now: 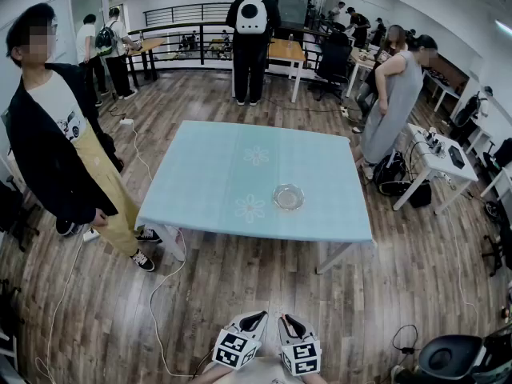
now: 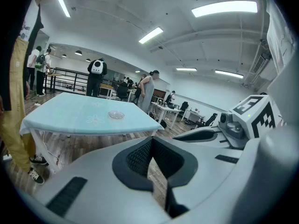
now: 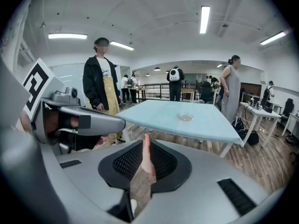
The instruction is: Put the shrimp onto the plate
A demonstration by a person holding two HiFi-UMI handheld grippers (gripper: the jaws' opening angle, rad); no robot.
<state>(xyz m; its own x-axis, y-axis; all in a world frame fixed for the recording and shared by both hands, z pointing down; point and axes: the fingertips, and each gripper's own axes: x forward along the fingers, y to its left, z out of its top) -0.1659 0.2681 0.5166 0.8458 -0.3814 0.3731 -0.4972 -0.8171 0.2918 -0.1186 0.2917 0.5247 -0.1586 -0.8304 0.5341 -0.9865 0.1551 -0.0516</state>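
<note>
Shrimp (image 3: 144,158) in right hand-held gripper (image 3: 145,143), well apart from plate (image 3: 185,117)

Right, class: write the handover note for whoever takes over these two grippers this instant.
Left gripper: shut, empty, held low, short of the table.
Right gripper: shut on the shrimp, beside the left one.
Plate: empty, on the table's near right part, well ahead of both.
Done: shrimp is gripped.
Left: carry it to the plate, set it down, release.

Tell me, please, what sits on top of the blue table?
Only a clear glass plate shows on the table's cloth, apparently empty. The cloth covers the tabletop itself. The shrimp is pinched in the right claw.
</note>
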